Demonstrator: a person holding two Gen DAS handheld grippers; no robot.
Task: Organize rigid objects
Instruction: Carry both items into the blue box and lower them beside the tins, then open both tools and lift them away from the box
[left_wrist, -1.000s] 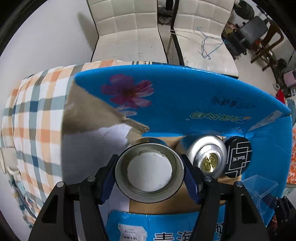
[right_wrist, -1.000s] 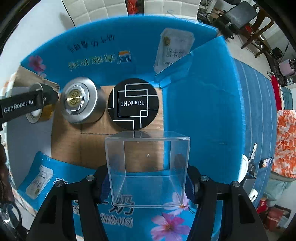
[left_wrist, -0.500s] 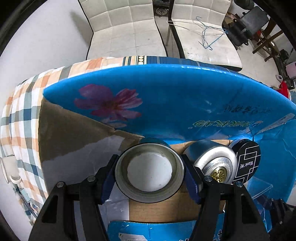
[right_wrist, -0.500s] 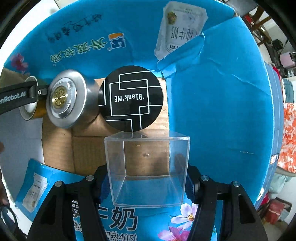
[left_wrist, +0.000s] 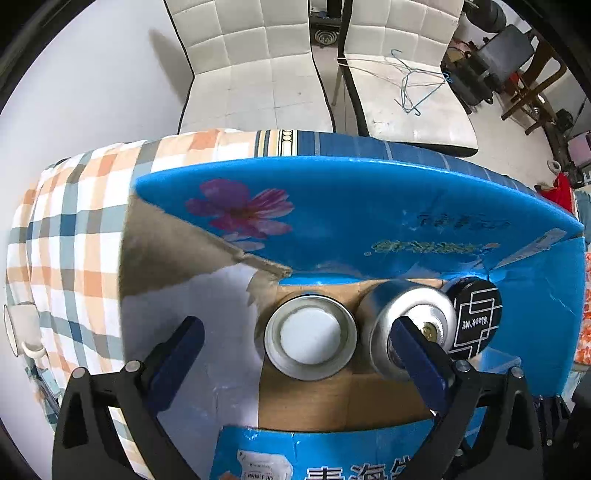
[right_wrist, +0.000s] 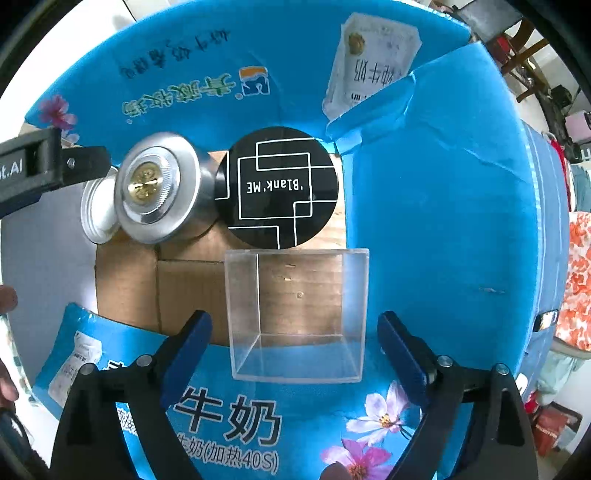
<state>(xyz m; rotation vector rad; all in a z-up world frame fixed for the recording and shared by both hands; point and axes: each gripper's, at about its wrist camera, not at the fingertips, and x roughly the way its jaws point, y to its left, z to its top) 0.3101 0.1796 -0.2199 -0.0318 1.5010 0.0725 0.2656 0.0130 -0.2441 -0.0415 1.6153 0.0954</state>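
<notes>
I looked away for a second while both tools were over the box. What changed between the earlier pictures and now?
Both tools let go. The left tool opened, leaving the small round tin on the blue box's cardboard floor beside the silver tin. The right tool opened, releasing the clear plastic cube in front of the black round tin. The silver and black tins stayed put.

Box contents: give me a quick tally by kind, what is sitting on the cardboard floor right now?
Silver tins: 2 (white-centred tin, brass-knob tin)
Black round case: 1
Clear plastic cube: 1
Total: 4 in the box
</notes>
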